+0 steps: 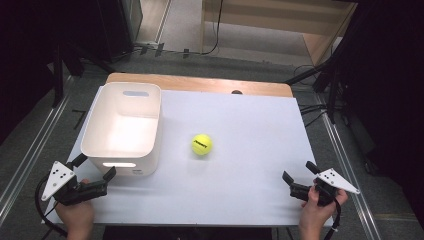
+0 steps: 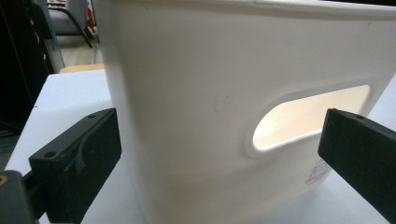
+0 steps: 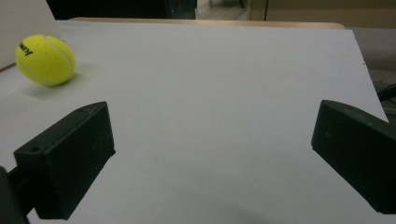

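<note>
High view: a white board (image 1: 240,165) covers a wooden table (image 1: 200,83) and carries 2 objects. A white plastic bin (image 1: 122,129) with cut-out handles occupies the left of centre of the frame, its hollow interior facing up; a yellow-green tennis ball (image 1: 201,144) lies near the centre of the frame, to the right of the bin and apart from it, resting on the bare board. The left gripper (image 1: 95,167) enters from the lower left, held in a hand (image 1: 75,215), and its jaws stand wide apart just in front of the bin's near wall, around the lower-left corner of the bin without gripping it. The right gripper (image 1: 299,172) sits at the lower right, held in the other hand (image 1: 315,212), with its jaws likewise wide and nothing between them; it is well apart from the ball. Left gripper view: the bin wall (image 2: 196,107) and its oval handle opening (image 2: 308,116) lie close ahead, between the 2 black jaws at the lower left and lower right of the frame. Right gripper view: the ball (image 3: 45,59) appears at the upper left of the frame, far beyond the left jaw, with open white board between the 2 spread jaws.
</note>
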`<state>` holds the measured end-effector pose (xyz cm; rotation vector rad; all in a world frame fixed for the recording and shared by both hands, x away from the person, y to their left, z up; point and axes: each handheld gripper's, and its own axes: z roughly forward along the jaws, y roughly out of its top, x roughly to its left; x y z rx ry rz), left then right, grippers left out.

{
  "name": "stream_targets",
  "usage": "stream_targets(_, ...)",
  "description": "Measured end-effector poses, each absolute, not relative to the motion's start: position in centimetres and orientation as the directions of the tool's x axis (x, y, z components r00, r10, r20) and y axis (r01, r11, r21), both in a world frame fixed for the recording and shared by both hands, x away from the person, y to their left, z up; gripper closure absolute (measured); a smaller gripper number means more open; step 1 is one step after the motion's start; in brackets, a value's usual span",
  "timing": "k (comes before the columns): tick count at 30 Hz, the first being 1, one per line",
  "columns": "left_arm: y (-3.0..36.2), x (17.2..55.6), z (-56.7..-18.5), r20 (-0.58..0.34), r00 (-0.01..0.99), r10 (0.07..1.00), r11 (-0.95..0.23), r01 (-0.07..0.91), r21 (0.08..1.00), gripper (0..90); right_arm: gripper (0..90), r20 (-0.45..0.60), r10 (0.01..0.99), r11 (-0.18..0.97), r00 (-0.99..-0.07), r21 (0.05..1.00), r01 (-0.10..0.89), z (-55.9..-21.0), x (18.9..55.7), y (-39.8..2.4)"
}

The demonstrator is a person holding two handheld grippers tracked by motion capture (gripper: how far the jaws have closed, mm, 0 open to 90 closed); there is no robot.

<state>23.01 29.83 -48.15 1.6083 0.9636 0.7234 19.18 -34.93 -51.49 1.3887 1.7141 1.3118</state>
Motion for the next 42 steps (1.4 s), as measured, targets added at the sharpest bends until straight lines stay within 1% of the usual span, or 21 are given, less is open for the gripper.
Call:
stream_targets(7, 29.9, 23.0, -48.2, -0.031, 0.489, 0.872, -0.090, 0.223, 0.971, 0.0, 0.0, 0.146, 0.937, -0.008, -0.317, 0.918, 0.397, -51.4, 19.4, -34.6)
stream_targets(10, 30.0, 23.0, -48.1, -0.035, 0.481, 0.876, -0.085, 0.225, 0.971, 0.0, 0.0, 0.113, 0.941, 0.029, -0.320, 0.913, 0.407, -51.0, 19.5, -34.1)
stream_targets(11, 29.9, 23.1, -48.2, -0.038, 0.477, 0.878, -0.079, 0.223, 0.972, 0.0, 0.0, 0.088, 0.940, 0.057, -0.328, 0.912, 0.407, -50.8, 19.6, -33.9)
stream_targets(17, 30.0, 23.0, -48.2, -0.037, 0.481, 0.876, -0.082, 0.223, 0.971, 0.0, 0.0, 0.087, 0.926, 0.085, -0.367, 0.899, 0.429, -49.5, 20.0, -32.8)
stream_targets(24, 30.0, 23.0, -48.2, -0.044, 0.480, 0.876, -0.074, 0.224, 0.972, 0.0, 0.0, 0.045, 0.899, 0.176, -0.436, 0.874, 0.453, -48.1, 21.0, -30.7)
stream_targets(31, 30.2, 23.0, -48.2, -0.055, 0.483, 0.874, -0.062, 0.223, 0.973, 0.0, 0.0, 0.036, 0.884, 0.207, -0.465, 0.863, 0.460, -47.3, 22.3, -29.3)
stream_targets(34, 30.2, 23.0, -48.2, -0.058, 0.481, 0.875, -0.059, 0.224, 0.973, 0.0, 0.0, 0.059, 0.874, 0.192, -0.482, 0.871, 0.453, -47.0, 22.9, -28.8)
stream_targets(42, 30.2, 23.0, -48.2, -0.055, 0.487, 0.872, -0.064, 0.225, 0.972, 0.0, 0.0, 0.067, 0.853, 0.220, -0.518, 0.853, 0.473, -46.2, 24.3, -27.2)
